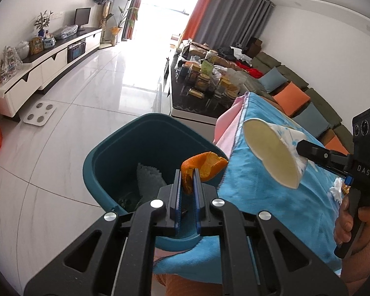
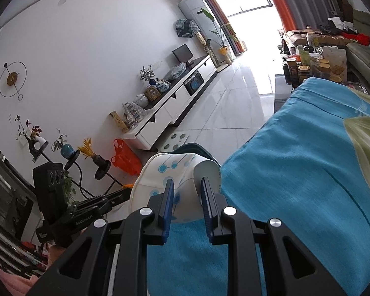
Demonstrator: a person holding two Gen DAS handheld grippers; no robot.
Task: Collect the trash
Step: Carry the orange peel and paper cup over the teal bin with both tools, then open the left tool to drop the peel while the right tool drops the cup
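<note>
My left gripper (image 1: 187, 176) is shut on an orange peel (image 1: 202, 166) and holds it over the open teal trash bin (image 1: 106, 162), near its right rim. Grey and dark scraps (image 1: 149, 181) lie in the bin. My right gripper (image 2: 187, 187) is shut on a white paper cup with blue dots (image 2: 170, 175), lying sideways, above the blue cloth (image 2: 296, 172). In the left wrist view the cup (image 1: 271, 150) and right gripper (image 1: 305, 149) hang over the blue cloth (image 1: 271, 197), right of the bin. The bin's rim (image 2: 197, 148) peeks behind the cup.
A crumpled white tissue (image 1: 336, 190) lies on the blue cloth by my right hand. A dark coffee table (image 1: 197, 103) crowded with jars stands beyond the bin. A sofa with cushions (image 1: 296, 98) is at right. A white scale (image 1: 39, 113) and orange bag (image 2: 124, 157) are on the tiled floor.
</note>
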